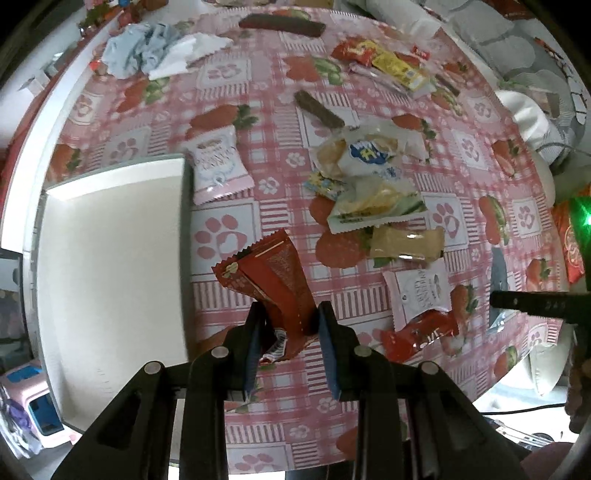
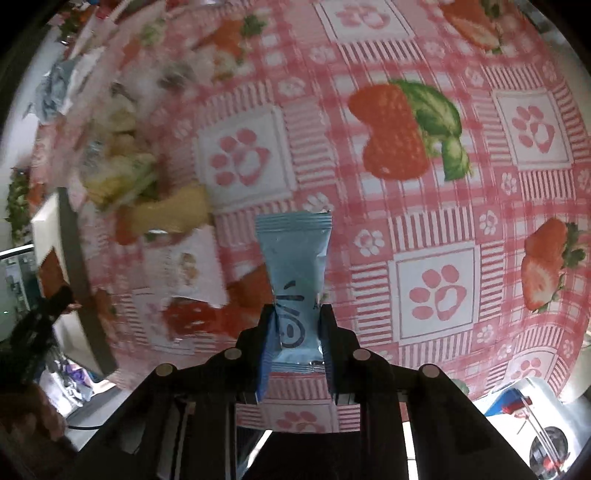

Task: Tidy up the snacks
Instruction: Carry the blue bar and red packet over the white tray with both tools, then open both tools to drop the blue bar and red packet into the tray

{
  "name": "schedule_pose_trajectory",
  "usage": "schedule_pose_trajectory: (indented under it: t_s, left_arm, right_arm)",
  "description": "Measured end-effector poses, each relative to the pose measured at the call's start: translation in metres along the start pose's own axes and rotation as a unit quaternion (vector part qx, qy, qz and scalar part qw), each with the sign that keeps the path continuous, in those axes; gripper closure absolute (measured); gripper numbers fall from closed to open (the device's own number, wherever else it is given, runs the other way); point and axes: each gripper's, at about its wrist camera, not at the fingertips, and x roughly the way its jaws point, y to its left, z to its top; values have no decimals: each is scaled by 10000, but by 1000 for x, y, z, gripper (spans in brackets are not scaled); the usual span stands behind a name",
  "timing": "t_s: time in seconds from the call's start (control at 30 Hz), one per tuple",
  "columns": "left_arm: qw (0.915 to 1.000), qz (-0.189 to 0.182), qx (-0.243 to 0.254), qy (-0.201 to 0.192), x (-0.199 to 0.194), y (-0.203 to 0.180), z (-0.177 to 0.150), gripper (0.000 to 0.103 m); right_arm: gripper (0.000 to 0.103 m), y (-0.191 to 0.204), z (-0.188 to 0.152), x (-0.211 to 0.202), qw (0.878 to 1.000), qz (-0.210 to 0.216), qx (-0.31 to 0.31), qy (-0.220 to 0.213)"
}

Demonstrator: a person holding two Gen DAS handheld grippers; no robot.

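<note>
My left gripper (image 1: 291, 314) points down at the table and is shut on a dark red snack packet (image 1: 271, 271), which hangs clear of the pink checked tablecloth (image 1: 236, 85). A white box (image 1: 110, 258) stands just left of it. My right gripper (image 2: 297, 317) is shut on a light blue snack packet (image 2: 295, 266), pinched near its lower end above the tablecloth (image 2: 443, 192). Several loose snacks lie in a pile (image 1: 373, 184) mid-table, blurred in the right wrist view. The right gripper's black tip (image 1: 532, 302) shows at the left view's right edge.
Two brown bars (image 1: 282, 24) (image 1: 317, 109) lie farther back, with red and yellow packets (image 1: 384, 61) at the back right. A white-pink packet (image 1: 218, 166) rests against the box corner. Crumpled blue cloth and white paper (image 1: 155, 51) sit at the back left. Another red packet (image 1: 417, 334) lies near the front.
</note>
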Motion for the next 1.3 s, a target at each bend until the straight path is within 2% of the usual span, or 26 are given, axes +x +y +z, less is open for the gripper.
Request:
schedule_pose_trajectory:
  t_s: [0.13,0.4,0.53,0.7,1.0,1.3]
  left_arm:
    - [9998,14,-125,-171,-10,9,-1,71]
    - [9984,121,-486,-275,-18,45,-15,71]
    - [9966,209,-750,-268,-21,71,-27,71]
    - [9925,374,-1149,-207,-21,108,-45,71]
    - [9819,600,-1798,-28,-17,161,-78,71]
    - [9769,702,-2013,151,-6,183,-94,71]
  right_arm:
    - [78,18,7,-16,9997,181,-149,-80]
    - [78,101,16,-18,9943,306,-1024,-34]
    - [78,152,9,-5,9864,321,-1609,85]
    - [78,220,-1,10,9705,362,-2369,270]
    - [78,320,-15,41,9430,461,-3244,584]
    - [78,364,-25,69,9327,435,-3477,855]
